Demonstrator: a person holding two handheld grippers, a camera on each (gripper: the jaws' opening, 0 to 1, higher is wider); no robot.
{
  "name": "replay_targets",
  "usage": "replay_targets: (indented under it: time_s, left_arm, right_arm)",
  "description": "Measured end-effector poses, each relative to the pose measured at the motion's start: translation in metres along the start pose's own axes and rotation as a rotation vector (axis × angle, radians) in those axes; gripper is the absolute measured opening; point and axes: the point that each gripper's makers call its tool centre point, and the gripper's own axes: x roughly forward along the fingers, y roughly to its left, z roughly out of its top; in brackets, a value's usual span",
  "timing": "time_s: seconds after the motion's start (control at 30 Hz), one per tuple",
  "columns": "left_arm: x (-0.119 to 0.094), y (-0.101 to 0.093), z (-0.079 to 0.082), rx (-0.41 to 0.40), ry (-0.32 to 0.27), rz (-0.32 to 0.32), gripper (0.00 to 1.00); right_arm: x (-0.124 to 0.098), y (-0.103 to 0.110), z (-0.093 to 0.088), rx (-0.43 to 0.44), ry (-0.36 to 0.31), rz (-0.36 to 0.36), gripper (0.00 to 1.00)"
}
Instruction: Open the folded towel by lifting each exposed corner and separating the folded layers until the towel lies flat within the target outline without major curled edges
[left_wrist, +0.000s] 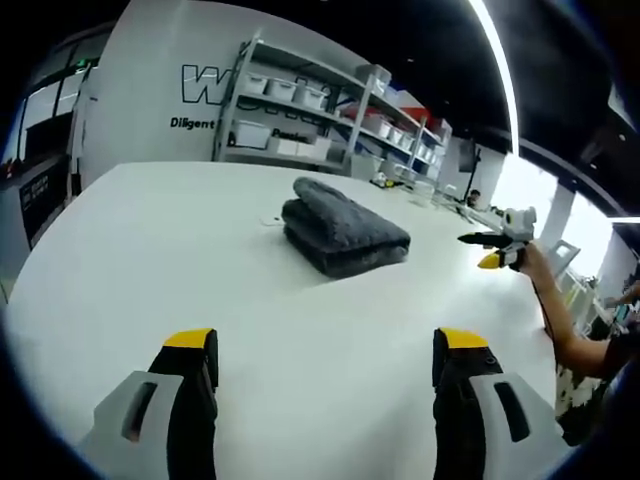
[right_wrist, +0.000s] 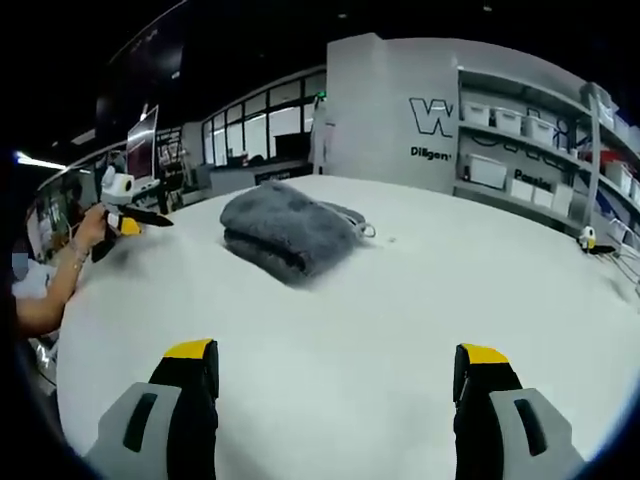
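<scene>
A dark grey folded towel (left_wrist: 345, 228) lies thick and bundled near the middle of the white table (left_wrist: 150, 250). My left gripper (left_wrist: 327, 340) hovers over the table short of the towel, open, with nothing between its yellow-tipped jaws. In the right gripper view the same towel (right_wrist: 290, 228) lies ahead and slightly left, and my right gripper (right_wrist: 337, 352) is open and empty above the table (right_wrist: 450, 290). Each view also catches the opposite gripper, held in a hand off to the side of the towel: the right gripper (left_wrist: 495, 250) and the left gripper (right_wrist: 130, 218).
Metal shelves with white bins (left_wrist: 300, 100) (right_wrist: 520, 140) stand behind the table against a lettered wall. A small yellow object (right_wrist: 588, 238) sits near the far table edge. A person's forearm (left_wrist: 560, 320) reaches in at the table's side.
</scene>
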Motion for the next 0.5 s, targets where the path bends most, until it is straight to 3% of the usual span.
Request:
replay_targets:
  time_s: [0.17,0.33,0.5]
  left_arm:
    - [-0.001,0.0,0.003,0.008,-0.003,-0.001,0.87]
    - [-0.001,-0.006,0.007,0.028,-0.005,-0.02,0.87]
    - [-0.002,-0.013,0.01,0.048,-0.015,-0.039,0.87]
  right_arm:
    - [0.004,0.022,0.011,-0.049,-0.015,0.036,0.99]
    - [0.012,0.054,0.026,-0.169,-0.029,0.086,0.99]
    - [0.023,0.085,0.056,-0.28,-0.103,0.08,0.95]
